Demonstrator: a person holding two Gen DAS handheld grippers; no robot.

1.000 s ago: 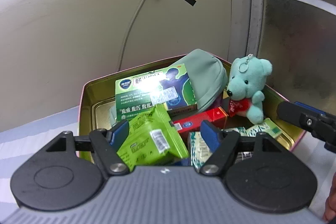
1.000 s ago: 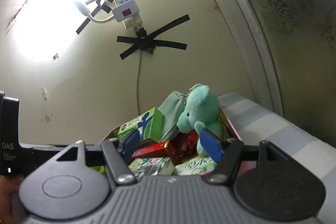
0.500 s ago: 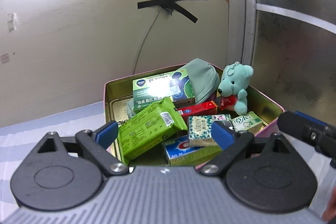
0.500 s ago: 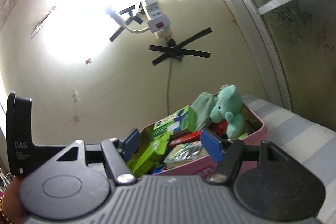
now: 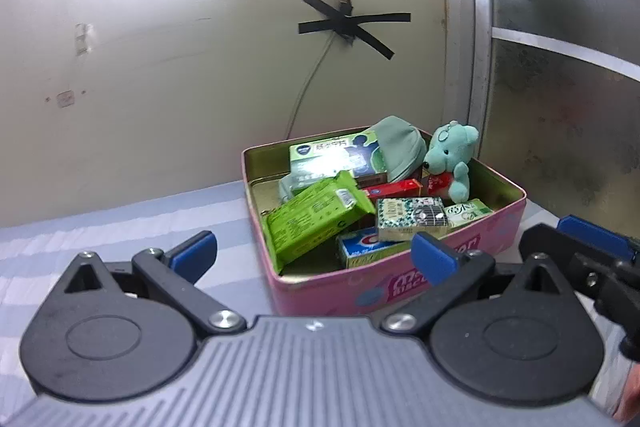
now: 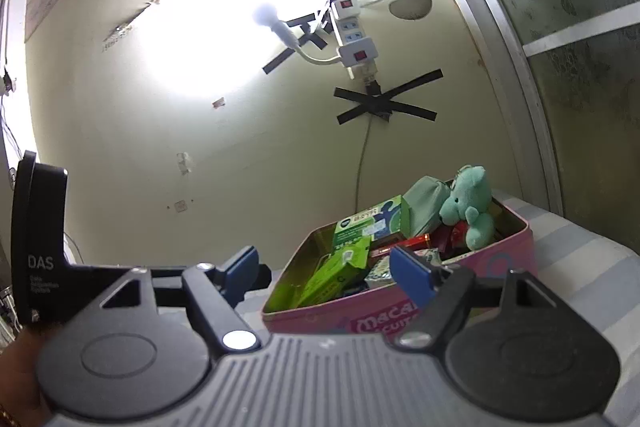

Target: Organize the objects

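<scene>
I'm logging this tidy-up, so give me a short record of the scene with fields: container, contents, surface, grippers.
container: pink tin, lid off
contents: teal teddy bear, green wipes pack, green medicine box, red box, other small boxes
surface: striped cloth
left hand-held gripper: jaws opening, nothing between them
right hand-held gripper: jaws opening, nothing between them

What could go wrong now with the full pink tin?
1. The teddy bear and green pouch rise above the pink tin's rim, so a lid may not close and they may topple out.
2. The green wipes pack leans loosely on the boxes and may slide if the tin is bumped.
</scene>
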